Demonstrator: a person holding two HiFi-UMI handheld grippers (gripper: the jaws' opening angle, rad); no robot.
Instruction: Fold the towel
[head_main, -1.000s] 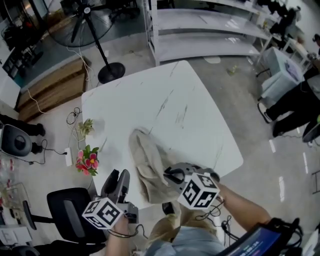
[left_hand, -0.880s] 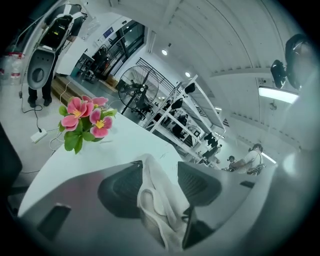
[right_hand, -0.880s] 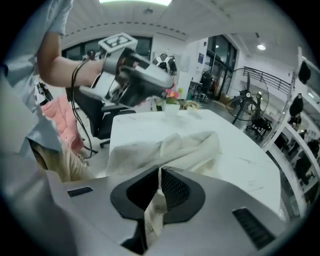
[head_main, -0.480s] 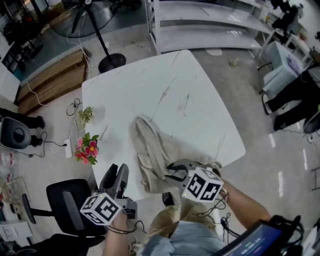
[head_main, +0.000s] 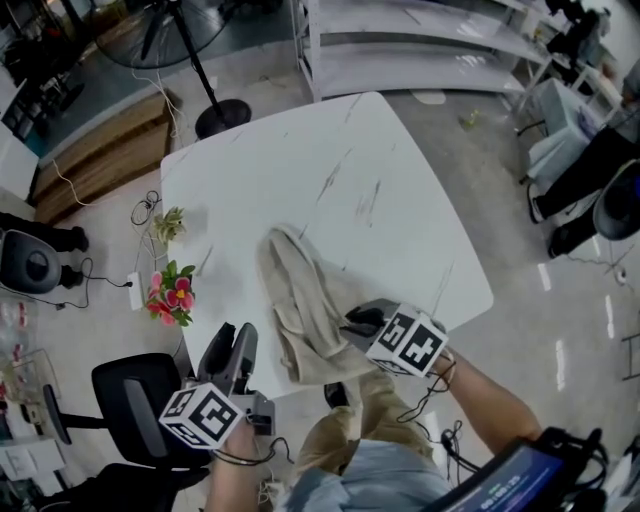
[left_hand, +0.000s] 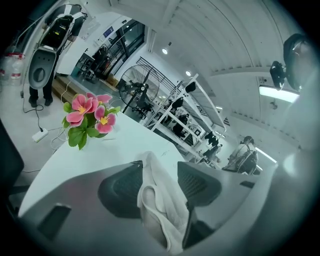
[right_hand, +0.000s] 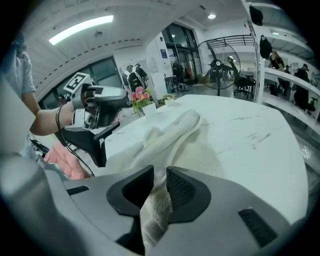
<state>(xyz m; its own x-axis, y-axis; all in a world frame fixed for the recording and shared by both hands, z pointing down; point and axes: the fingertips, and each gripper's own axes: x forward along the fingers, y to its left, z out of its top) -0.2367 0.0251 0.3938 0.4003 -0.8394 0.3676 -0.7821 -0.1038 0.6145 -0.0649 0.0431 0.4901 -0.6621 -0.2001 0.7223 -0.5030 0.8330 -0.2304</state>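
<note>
The towel lies bunched up on the white table, near our edge. Our right gripper has just been closing its claw, which now pinches the towel's edge. Our left gripper hangs beside the table, claw wide, holding nothing.

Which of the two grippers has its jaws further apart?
The left gripper: its jaws stand wide and empty. The right gripper has just closed its jaws further and pinches the towel.

Bright, even light; fisheye-warped, blurred edges
</note>
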